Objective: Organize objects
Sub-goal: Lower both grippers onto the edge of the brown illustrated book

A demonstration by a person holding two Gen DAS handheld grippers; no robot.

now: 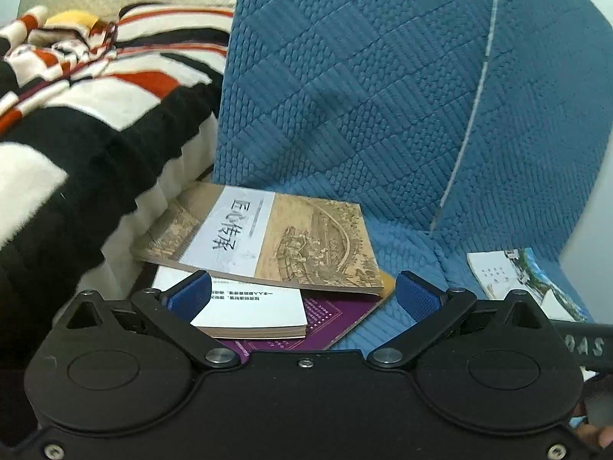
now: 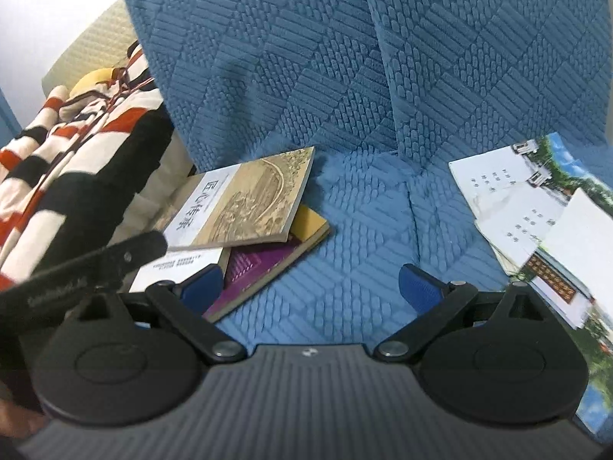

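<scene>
Barely starting: hovering w/ both grippers, left gripper (image 1: pixel 302 293) & right gripper (image 2: pixel 312 287) spread, empty; books (image 1: pixel 264 241) & booklets (image 2: pixel 532 222) lying scattered, awaiting stacking.

Tan book (image 1: pixel 268 237) lies askew atop white (image 1: pixel 253 308) and purple books (image 1: pixel 329 316).

A stack of three books (image 1: pixel 268 268) lies at the left of the sofa seat (image 2: pixel 356 268), against the blanket (image 1: pixel 76 134) draped at its left side, with the top book (image 1: pixel 276 237) overlapping the two beneath. Well apart to the right lies a spread of booklets (image 2: pixel 536 222) (overlapping one another). The sofa backrest (image 1: pixel 383 76) rises behind both groups.
</scene>
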